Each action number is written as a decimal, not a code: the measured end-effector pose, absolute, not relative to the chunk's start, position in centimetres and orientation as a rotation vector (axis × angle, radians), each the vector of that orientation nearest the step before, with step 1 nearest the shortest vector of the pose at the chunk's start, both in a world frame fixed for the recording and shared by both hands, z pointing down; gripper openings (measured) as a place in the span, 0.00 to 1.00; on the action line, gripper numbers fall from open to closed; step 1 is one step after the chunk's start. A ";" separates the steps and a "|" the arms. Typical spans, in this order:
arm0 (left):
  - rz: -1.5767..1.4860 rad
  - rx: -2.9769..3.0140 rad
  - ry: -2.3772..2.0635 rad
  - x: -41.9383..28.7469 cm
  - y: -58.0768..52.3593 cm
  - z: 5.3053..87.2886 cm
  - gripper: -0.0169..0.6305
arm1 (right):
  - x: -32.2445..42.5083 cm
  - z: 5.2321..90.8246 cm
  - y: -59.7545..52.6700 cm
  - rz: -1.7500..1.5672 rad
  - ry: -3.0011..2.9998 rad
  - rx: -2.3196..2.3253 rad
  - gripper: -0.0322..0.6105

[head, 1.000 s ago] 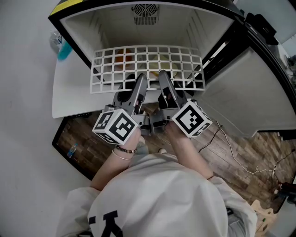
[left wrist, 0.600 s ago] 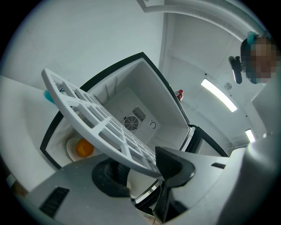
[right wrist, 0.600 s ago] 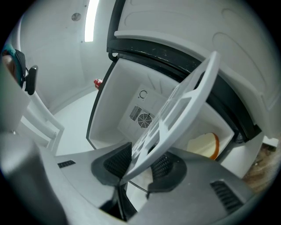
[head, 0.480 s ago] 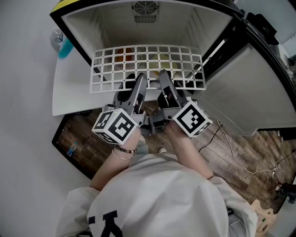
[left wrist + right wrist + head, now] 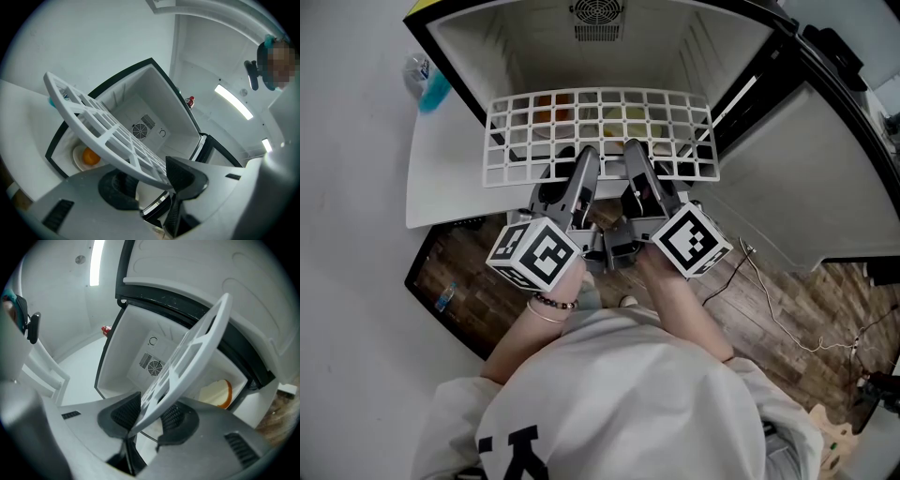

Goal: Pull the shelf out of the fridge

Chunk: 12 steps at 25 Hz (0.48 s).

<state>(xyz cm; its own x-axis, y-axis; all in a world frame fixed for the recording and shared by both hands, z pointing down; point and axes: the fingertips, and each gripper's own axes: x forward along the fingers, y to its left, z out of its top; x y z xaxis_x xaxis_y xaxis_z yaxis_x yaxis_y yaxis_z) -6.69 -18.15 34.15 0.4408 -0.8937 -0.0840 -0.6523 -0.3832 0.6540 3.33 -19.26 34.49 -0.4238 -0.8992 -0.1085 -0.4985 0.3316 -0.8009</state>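
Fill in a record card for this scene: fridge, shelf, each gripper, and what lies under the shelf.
Fridge: open, door swung out at the right of the head view
Shelf: white grid, front part sticking out of the fridge
Left gripper: shut on the shelf's front edge
Right gripper: shut on the same edge, beside the left gripper
Under shelf: plate with an orange item
Back wall: fan
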 end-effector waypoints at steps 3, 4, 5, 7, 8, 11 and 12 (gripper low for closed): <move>-0.592 2.149 -1.284 -6.6 -17.9 34.2 0.30 | 3.3 34.2 -18.9 -0.937 2.062 -1.205 0.25; -0.592 2.147 -1.285 -6.6 -17.7 34.2 0.30 | 3.3 34.2 -18.8 -0.937 2.061 -1.203 0.25; -0.593 2.143 -1.288 -6.7 -17.6 34.3 0.30 | 3.3 34.2 -18.6 -0.936 2.063 -1.210 0.25; -0.599 2.130 -1.292 -6.8 -17.2 34.4 0.29 | 3.4 34.2 -18.1 -0.922 2.074 -1.248 0.25; -0.604 2.122 -1.292 -6.8 -17.1 34.5 0.29 | 3.4 34.1 -17.9 -0.913 2.082 -1.256 0.25; -0.611 2.121 -1.304 -6.9 -16.7 34.2 0.29 | 3.1 33.7 -17.8 -0.922 2.086 -1.190 0.24; -0.610 2.126 -1.313 -6.9 -16.5 34.1 0.29 | 3.0 33.8 -17.7 -0.938 2.079 -1.175 0.24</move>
